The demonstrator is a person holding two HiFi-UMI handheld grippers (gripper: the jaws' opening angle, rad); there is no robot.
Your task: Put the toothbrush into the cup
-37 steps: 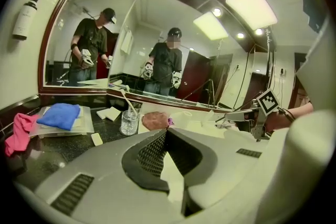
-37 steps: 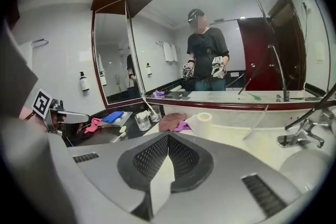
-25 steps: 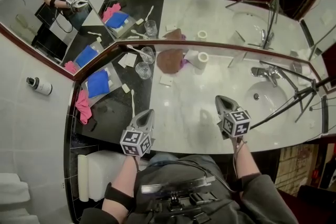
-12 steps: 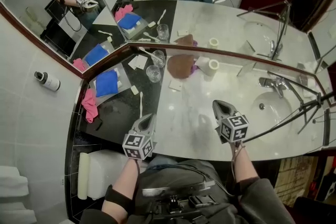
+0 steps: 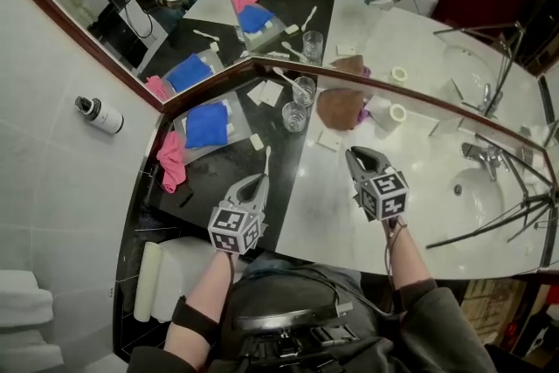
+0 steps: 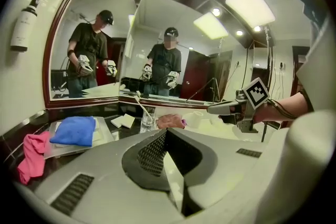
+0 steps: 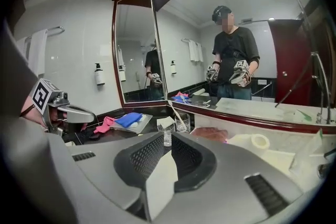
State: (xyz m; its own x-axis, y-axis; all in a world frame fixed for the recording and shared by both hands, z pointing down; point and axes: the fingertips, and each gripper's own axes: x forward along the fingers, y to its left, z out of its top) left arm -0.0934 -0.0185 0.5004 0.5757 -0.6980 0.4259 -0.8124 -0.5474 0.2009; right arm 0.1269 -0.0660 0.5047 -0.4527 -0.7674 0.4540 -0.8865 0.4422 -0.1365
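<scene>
My left tongs (image 5: 258, 181) are pressed shut and empty, their nose just short of the toothbrush (image 5: 264, 163), which lies flat on the dark surface (image 5: 210, 183). My right tongs (image 5: 356, 155) have just been opening with nothing between them, probably getting ready for a pickup. The empty cup (image 5: 295, 117) stands upright farther back, ready to take the toothbrush.

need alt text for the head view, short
Seen from above, two hand-held grippers reach over a bathroom counter: the left gripper, fingers shut, points at a toothbrush lying on its dark section; the right gripper, empty, has just been opening its fingers. By the corner mirror stand an empty glass cup and a second cup holding another toothbrush.
</scene>
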